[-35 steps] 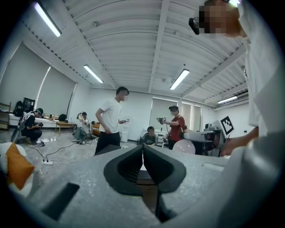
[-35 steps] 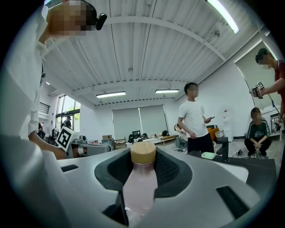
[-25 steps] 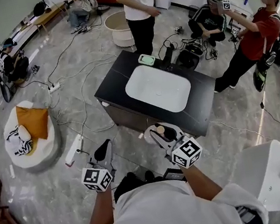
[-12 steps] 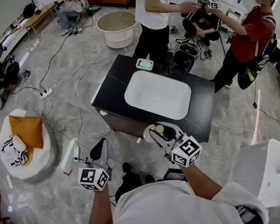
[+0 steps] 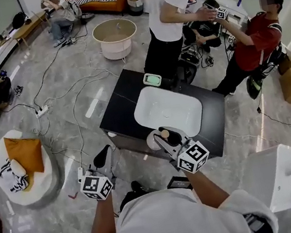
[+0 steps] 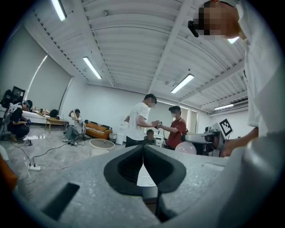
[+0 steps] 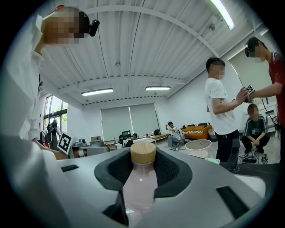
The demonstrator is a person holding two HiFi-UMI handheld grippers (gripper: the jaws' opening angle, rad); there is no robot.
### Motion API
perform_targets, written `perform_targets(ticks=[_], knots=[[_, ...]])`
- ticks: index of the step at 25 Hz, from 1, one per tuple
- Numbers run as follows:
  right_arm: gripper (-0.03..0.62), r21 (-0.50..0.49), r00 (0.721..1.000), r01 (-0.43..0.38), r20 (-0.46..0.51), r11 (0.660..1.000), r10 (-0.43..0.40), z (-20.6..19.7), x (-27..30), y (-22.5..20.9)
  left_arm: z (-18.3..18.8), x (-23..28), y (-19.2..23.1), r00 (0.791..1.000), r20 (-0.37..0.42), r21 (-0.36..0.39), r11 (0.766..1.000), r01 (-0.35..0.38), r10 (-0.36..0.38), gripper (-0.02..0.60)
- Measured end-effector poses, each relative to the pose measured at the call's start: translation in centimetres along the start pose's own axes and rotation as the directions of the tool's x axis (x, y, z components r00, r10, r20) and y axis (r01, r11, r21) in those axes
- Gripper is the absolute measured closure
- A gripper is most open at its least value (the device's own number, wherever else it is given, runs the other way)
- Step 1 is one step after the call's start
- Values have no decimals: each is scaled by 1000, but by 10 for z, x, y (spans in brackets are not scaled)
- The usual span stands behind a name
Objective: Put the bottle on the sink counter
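Bottle (image 7: 139,191): pale pink, clear body, wooden cap (image 7: 143,152), upright between the jaws of your right gripper (image 5: 164,136), which pinch it at the neck and shoulder. The cap stands up above the dark pads. So the pick-up is done and the bottle is in the air, not resting on anything that I can see. In the head view the right gripper's tips overlap the near edge of the sink counter (image 5: 120,98), a dark top with a white basin (image 5: 168,110) just ahead of the tips. How high above the edge you hold it cannot be read. Your left gripper (image 5: 106,157) hangs to the left of the right one and short of the counter, over the floor, with its pads pressed together and nothing in them. A small green dish (image 5: 153,79) sits on the counter at the far rim, well ahead of both grippers, and a person in a white shirt (image 5: 167,3) stands beyond it. Judgement: carry is nearly complete. Left to do: bring the bottle over a bare dark strip beside the basin, lower it until the base seats, and release.
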State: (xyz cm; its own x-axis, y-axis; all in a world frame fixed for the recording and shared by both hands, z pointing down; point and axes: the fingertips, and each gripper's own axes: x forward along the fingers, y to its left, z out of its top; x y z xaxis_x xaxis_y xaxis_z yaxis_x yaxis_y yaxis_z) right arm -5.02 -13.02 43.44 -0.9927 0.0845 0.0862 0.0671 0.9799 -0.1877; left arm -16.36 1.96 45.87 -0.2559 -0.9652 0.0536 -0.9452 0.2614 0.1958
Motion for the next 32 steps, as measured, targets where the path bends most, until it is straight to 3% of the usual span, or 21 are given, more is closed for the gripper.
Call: perform_targets(ticks=[15,32], knots=[[467,-8,998,65,-6,998,-65,1,75,-21,7,39,91,1000,-2,-19,999,30,-30,565],[467,-9,993,108,39,994,-108,31,169,-138,30,190,152,991,-66,9,993,118,-117,565]])
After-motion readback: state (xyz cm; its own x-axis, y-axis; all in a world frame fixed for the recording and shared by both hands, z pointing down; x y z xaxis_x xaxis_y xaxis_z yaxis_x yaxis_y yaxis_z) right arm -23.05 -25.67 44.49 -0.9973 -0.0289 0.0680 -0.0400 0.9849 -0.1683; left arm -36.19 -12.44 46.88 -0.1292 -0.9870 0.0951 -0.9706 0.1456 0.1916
